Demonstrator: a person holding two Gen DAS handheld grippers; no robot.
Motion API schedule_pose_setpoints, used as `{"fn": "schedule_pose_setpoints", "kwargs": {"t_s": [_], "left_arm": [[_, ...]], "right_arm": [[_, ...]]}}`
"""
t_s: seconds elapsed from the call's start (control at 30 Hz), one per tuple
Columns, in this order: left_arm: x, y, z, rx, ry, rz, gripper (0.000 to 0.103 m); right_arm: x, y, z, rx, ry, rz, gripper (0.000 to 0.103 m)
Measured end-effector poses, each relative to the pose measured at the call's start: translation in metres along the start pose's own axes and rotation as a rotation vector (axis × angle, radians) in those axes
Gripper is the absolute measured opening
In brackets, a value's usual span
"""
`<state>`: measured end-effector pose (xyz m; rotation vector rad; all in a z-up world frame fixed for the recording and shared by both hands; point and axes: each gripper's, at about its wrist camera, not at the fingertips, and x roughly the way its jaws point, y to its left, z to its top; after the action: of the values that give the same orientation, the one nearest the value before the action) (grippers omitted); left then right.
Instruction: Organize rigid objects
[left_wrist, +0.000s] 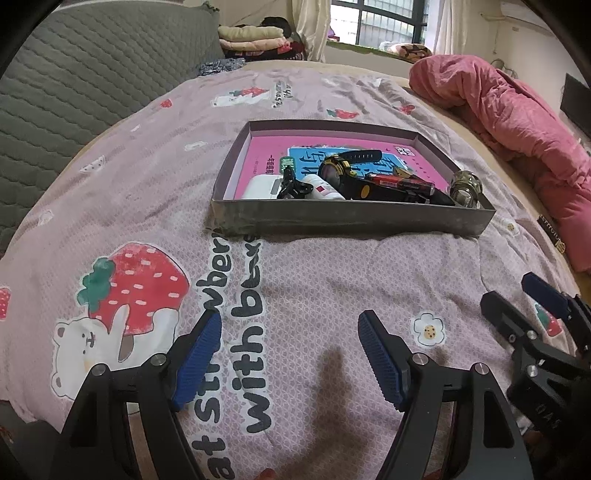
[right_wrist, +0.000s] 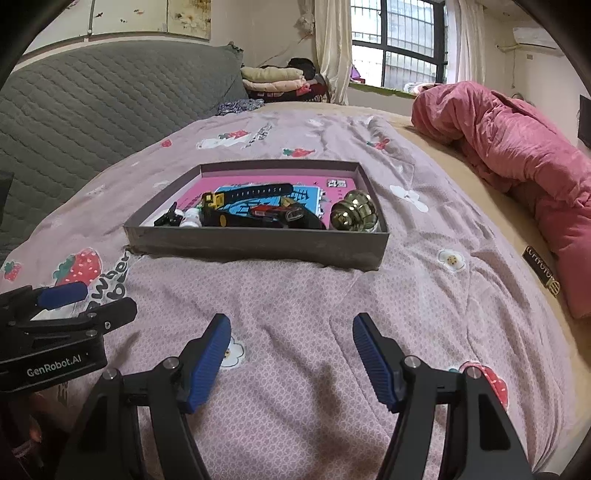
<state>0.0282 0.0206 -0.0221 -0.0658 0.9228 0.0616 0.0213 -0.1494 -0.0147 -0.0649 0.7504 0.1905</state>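
A shallow grey box (left_wrist: 347, 221) (right_wrist: 255, 245) lies on the bed ahead of both grippers. In it lie a pink booklet (left_wrist: 266, 149), a black and yellow watch (left_wrist: 338, 171) (right_wrist: 218, 206), a white case (left_wrist: 262, 186), a black clip (left_wrist: 290, 182), a small white bottle (left_wrist: 325, 190) (right_wrist: 192, 218), a red and black battery pack (left_wrist: 400, 182) (right_wrist: 275, 212) and a brass knob (left_wrist: 467, 186) (right_wrist: 354, 216). My left gripper (left_wrist: 290, 325) is open and empty, low over the bedspread. My right gripper (right_wrist: 291, 326) is open and empty beside it; it also shows in the left wrist view (left_wrist: 517, 295).
The pink strawberry-print bedspread (left_wrist: 314, 280) covers the bed. A crumpled pink duvet (left_wrist: 517, 122) (right_wrist: 517, 147) lies along the right side. A grey quilted headboard (left_wrist: 81, 81) stands at the left. Folded blankets (right_wrist: 273, 79) and a window are at the back.
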Motion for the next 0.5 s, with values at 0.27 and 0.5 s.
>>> {"fn": "schedule_pose_setpoints", "kwargs": {"t_s": [0.27, 0.5], "left_arm": [[-0.0041, 0.0035, 0.0026, -0.014, -0.019, -0.011, 0.077], [-0.0042, 0.0044, 0.0023, -0.017, -0.018, -0.008, 0.077]], "right_arm": [[-0.0041, -0.004, 0.0027, 0.015, -0.023, -0.008, 0.068], [-0.0022, -0.0034, 0.0013, 0.009, -0.017, -0.006, 0.068]]}}
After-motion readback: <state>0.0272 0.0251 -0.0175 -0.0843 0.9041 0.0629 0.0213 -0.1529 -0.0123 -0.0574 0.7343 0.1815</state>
